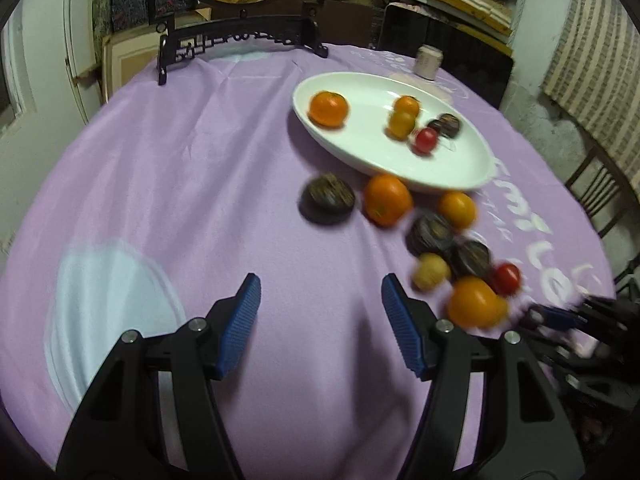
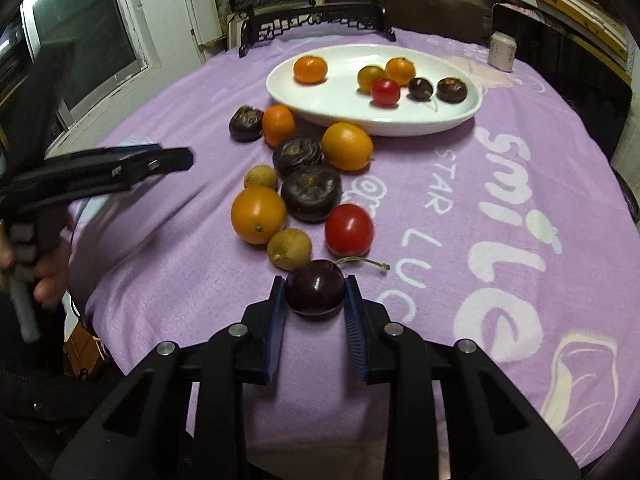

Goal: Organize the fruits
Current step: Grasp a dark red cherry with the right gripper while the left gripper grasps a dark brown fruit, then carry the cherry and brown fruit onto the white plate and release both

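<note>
A white oval plate holds several small fruits: oranges, a red tomato and dark ones. It also shows in the left wrist view. More fruit lies loose on the purple cloth in front of it. My right gripper is shut on a dark cherry with a green stem, close to the cloth. A red tomato and a tan longan lie just beyond it. My left gripper is open and empty over bare cloth, left of the loose fruit; it shows from the side in the right wrist view.
A dark carved wooden stand with a round picture stands at the table's far edge. A small pale jar sits behind the plate. The cloth has white lettering on the right. A chair is beside the table.
</note>
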### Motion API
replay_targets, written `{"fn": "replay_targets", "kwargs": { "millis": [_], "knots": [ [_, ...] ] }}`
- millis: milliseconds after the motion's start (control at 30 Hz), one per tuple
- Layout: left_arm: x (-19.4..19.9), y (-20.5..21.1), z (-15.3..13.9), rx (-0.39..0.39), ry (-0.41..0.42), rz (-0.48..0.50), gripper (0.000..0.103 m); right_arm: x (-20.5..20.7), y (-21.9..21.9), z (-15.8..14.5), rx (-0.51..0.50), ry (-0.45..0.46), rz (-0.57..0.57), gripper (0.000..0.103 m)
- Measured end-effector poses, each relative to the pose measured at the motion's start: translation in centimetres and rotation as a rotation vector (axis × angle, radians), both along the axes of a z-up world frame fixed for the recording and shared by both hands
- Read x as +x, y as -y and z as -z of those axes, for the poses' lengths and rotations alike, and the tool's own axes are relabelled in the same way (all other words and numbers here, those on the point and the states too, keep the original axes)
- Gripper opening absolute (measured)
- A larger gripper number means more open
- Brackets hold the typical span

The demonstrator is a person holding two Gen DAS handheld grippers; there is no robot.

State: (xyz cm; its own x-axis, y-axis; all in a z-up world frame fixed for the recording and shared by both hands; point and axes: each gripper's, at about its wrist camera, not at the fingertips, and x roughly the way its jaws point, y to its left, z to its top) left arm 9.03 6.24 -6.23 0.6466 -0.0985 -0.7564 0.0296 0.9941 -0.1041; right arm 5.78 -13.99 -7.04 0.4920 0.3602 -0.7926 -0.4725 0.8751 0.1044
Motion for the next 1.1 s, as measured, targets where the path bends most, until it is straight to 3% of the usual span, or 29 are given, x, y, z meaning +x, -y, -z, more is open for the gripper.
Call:
{"fn": "replay_targets", "kwargs": {
  "millis": [233, 300, 367, 467, 767, 933, 1100],
  "knots": [
    [7.1, 1.8, 2.5, 0.133, -0.074, 0.043, 0.067, -0.3, 1.1, -0.6, 0.019, 0.003, 0.021, 0.030],
    [8.1, 2.1, 2.3, 0.137, -0.070, 0.038, 0.061, -0.3, 1.4, -0.7, 0.028, 0.002, 0.025, 0.030],
    [8.8, 2.4, 2.3, 0.131, -0.060, 0.049, 0.045, -0.3, 1.4, -0.7, 0.035, 0.001, 0.022, 0.030],
    [8.4, 2.7, 2.3, 0.128, -0.051, 0.053, 0.044, -0.4, 1.2, -0.8, 0.041, 0.000, 0.016, 0.030],
    [1.7, 1.3, 0.2, -0.058, -0.002, 0.034, 0.044, -0.4, 2.5, -1.7, 0.062, 0.021, 0.056, 0.030],
    [-2.2, 2.3, -1.6, -0.056, 0.047, 0.063, 0.044, -0.2, 2.9, -1.8, 0.074, 0.023, 0.060, 0.030],
    [-3.3, 3.1, -2.8, -0.056, 0.065, 0.091, 0.044, -0.2, 3.0, -1.8, 0.075, 0.023, 0.067, 0.030]
  ]
}}
